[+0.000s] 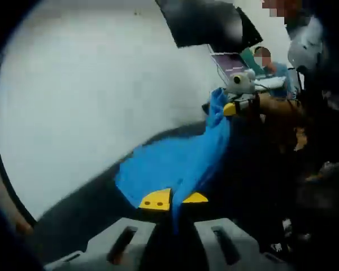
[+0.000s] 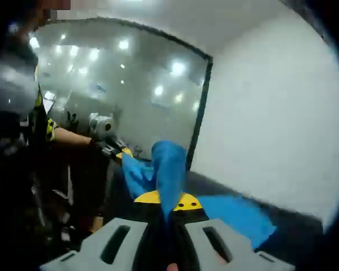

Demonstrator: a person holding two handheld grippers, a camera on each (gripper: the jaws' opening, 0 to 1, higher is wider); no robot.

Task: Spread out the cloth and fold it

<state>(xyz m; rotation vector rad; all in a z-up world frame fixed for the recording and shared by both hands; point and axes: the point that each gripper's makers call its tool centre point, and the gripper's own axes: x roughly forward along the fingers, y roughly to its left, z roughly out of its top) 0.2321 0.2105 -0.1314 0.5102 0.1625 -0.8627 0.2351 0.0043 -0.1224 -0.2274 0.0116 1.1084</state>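
Observation:
A blue cloth hangs stretched in the air between the two grippers, over a dark table. In the left gripper view my left gripper is shut on one edge of it, yellow fingertips pinching the fabric. The right gripper shows at the far end, holding the other edge. In the right gripper view my right gripper is shut on the blue cloth, which drapes over the yellow tips. The left gripper appears at the left, gripping the far edge.
A white wall stands behind the table. A person's sleeve and body are at the right of the left gripper view. A glass partition reflecting ceiling lights fills the background, with a white wall beside it.

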